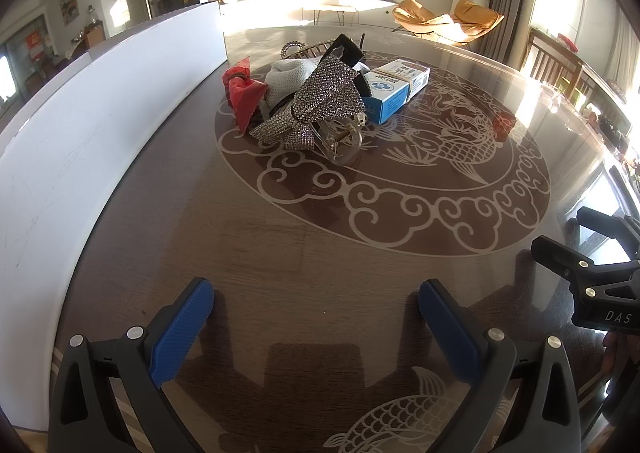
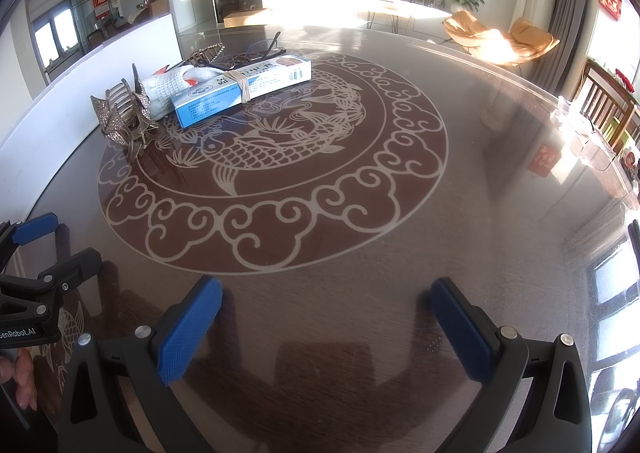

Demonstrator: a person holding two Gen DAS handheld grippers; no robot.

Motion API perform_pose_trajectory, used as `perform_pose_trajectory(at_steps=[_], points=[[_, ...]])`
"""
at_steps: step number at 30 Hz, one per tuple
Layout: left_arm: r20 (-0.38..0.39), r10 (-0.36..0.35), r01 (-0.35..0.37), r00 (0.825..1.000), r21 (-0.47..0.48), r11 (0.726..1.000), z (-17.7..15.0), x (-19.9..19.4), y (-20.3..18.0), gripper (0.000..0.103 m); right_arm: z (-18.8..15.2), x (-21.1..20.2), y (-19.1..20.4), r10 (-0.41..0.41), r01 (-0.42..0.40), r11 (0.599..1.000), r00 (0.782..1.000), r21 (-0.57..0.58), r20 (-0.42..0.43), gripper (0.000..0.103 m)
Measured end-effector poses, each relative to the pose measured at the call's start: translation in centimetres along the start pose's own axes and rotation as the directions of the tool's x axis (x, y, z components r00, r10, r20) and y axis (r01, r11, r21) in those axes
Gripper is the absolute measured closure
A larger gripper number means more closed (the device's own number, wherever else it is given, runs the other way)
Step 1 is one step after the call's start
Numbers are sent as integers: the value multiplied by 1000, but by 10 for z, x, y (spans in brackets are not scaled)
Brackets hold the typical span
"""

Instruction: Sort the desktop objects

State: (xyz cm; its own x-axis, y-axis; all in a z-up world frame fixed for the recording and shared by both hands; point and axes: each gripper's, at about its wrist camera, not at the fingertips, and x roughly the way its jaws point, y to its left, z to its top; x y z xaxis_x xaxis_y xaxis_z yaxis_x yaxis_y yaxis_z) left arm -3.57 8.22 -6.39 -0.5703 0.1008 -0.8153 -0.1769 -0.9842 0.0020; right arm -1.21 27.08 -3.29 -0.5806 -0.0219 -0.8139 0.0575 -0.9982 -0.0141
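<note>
Both my left gripper (image 1: 316, 327) and right gripper (image 2: 326, 327) have fingers spread wide and empty, so I should reach slowly for the blue box (image 2: 244, 87) on the pile, far across the counter (image 2: 360, 253)

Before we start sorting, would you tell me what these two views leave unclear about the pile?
- Left wrist view: the rhinestone bow covers most of the white knit cloth and the black item behind.
- Right wrist view: the red wrapper is hidden behind the pile.
- Both views: print on the blue-and-white box is too small to read.
</note>
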Motion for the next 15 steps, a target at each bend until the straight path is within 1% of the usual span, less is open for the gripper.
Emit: perform_pose_trajectory(at_steps=[11,13,15], points=[[1,4,-4,1000,-5,1000,0,-1,1,0,0,0,0,0,0,1000,1000,0,0,0],[2,14,-14,1000,-26,1000,-1,-3,5,0,0,0,0,1,-1,1000,1000,1,0,0],[11,14,-13,1000,-77,997,-1,-6,16,0,0,0,0,1,-1,1000,1000,1,0,0]])
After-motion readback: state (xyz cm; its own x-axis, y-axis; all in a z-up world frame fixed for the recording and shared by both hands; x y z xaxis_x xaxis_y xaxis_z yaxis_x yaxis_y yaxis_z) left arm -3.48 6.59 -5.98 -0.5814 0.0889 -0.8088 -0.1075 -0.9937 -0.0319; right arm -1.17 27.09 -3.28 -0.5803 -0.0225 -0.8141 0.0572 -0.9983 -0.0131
